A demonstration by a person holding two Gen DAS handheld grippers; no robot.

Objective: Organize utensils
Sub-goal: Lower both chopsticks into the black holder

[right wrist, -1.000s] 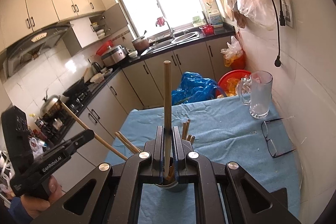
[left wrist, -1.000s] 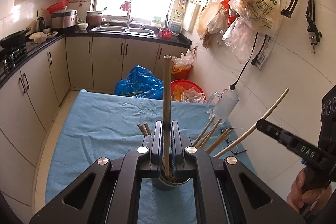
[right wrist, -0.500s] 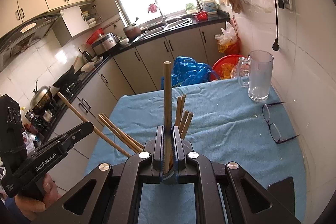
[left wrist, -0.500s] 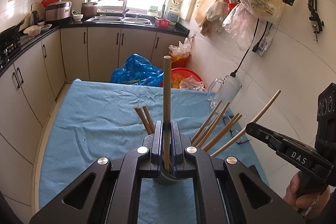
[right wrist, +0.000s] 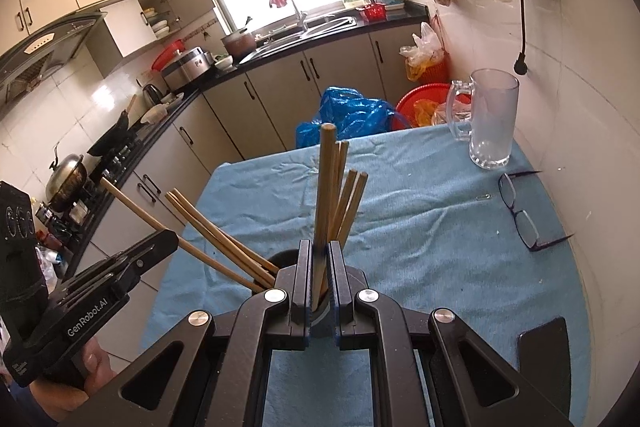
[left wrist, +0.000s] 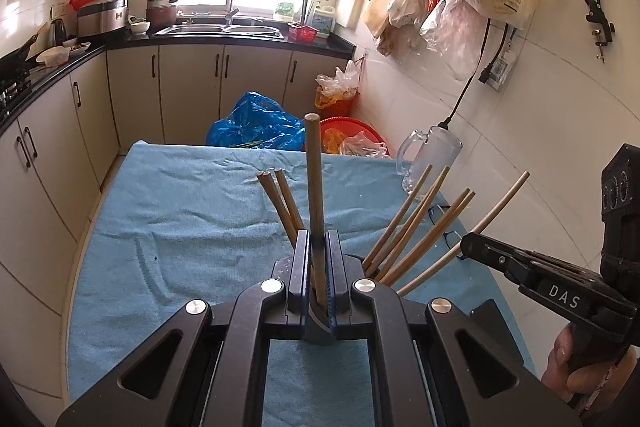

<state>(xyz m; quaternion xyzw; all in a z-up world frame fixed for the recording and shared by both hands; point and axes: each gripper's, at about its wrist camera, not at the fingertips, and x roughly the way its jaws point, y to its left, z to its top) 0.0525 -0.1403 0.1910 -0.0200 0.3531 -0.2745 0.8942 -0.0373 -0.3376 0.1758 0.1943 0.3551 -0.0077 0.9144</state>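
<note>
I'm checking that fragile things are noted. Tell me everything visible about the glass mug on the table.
The glass mug is clear, tall and thick-walled, with a heavy base and a looped handle on its left side in the right wrist view. It looks empty and stands upright on the blue cloth at the table's far right corner, close to the tiled wall. A pair of glasses lies nearer the camera, apart from it. Nothing grips it.

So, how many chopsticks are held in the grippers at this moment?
2. One chopstick is clamped in the left gripper, another chopstick in the right gripper. The loose chopsticks lean in the holder, ungripped.
</note>
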